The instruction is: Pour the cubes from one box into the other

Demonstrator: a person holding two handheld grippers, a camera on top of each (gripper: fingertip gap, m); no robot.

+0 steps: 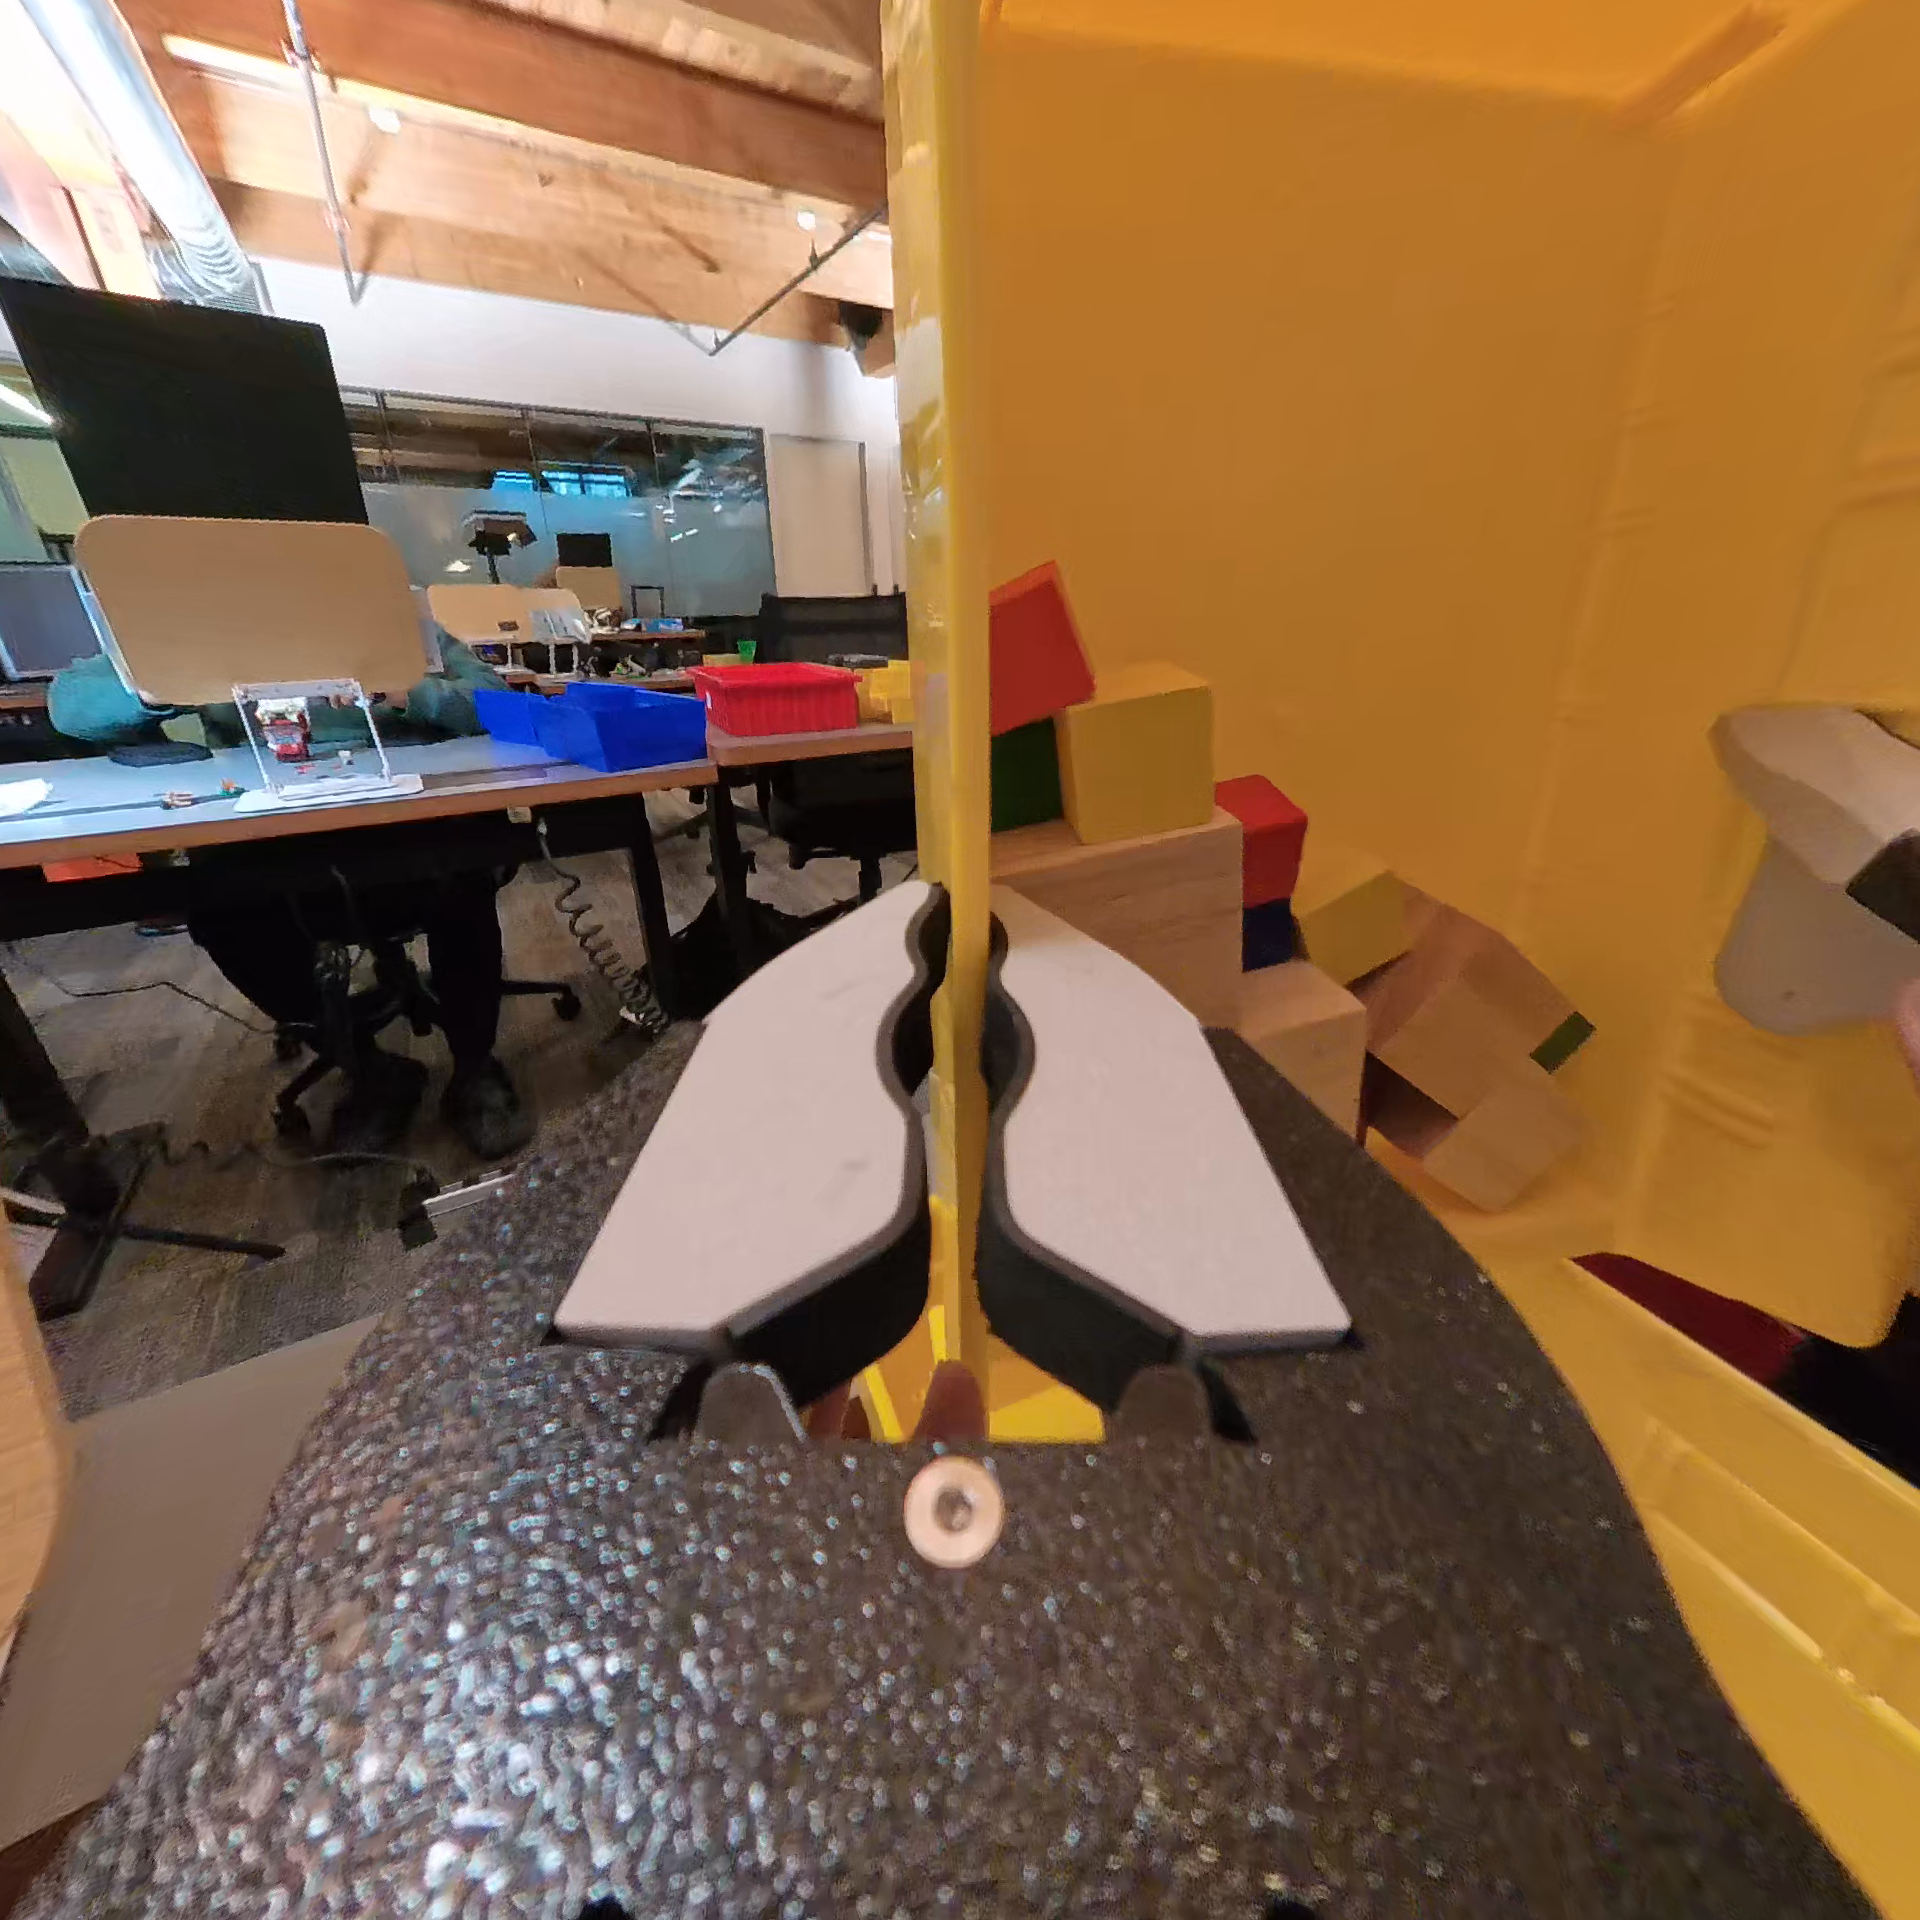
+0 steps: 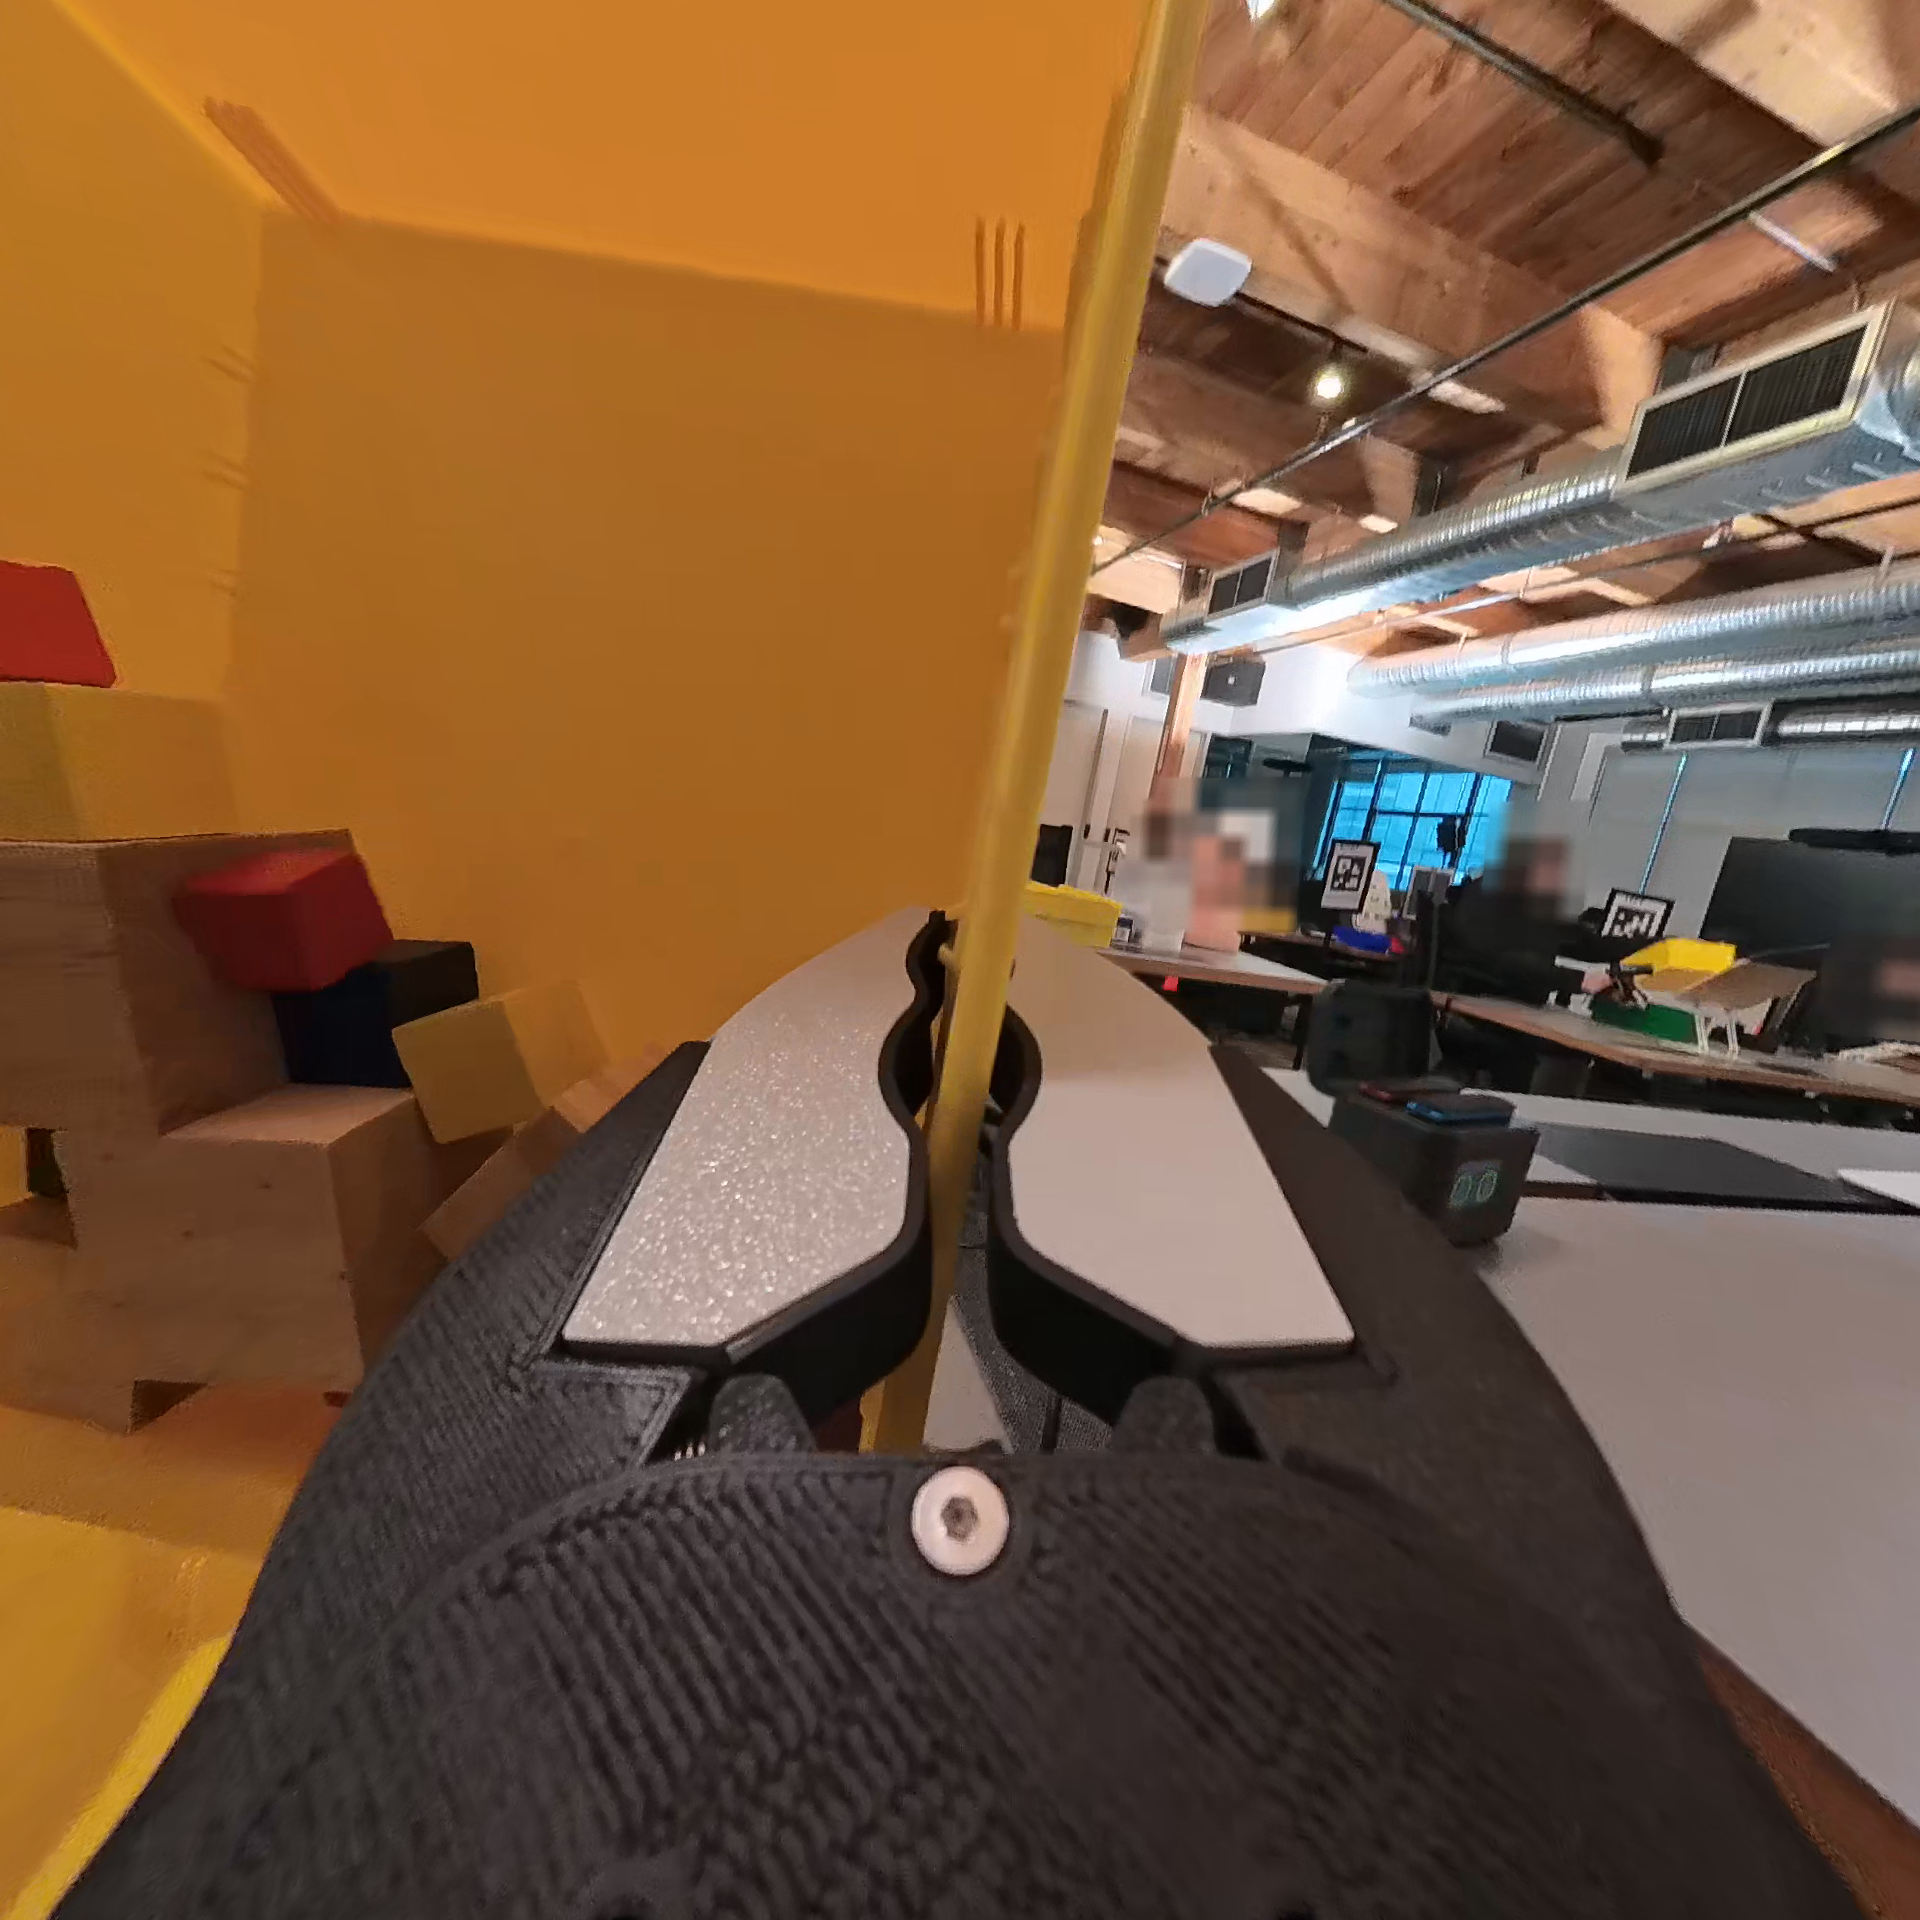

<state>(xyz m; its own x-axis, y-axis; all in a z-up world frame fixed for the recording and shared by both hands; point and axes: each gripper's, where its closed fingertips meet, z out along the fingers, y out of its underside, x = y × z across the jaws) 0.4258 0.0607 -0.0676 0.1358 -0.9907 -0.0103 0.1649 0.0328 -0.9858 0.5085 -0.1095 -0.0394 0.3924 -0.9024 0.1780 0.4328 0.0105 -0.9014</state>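
A yellow box (image 1: 1351, 436) is held up and tilted, with each gripper clamped on one of its side walls. My left gripper (image 1: 961, 914) is shut on the left wall edge (image 1: 940, 520). My right gripper (image 2: 961, 945) is shut on the right wall edge (image 2: 1070, 520); the box inside also shows in the right wrist view (image 2: 623, 623). Several cubes (image 1: 1138, 764) in red, yellow, green, blue and plain wood are piled inside the box; they also show at the left of the right wrist view (image 2: 208, 1143). The right gripper's finger (image 1: 1808, 873) shows inside the box at the right of the left wrist view. The other box is hidden.
Desks (image 1: 343, 800) with blue bins (image 1: 613, 722) and a red bin (image 1: 774, 696) stand behind at the left. A seated person (image 1: 436, 935) is at that desk. A grey table (image 2: 1714, 1403) with a black device (image 2: 1455, 1164) lies at the right.
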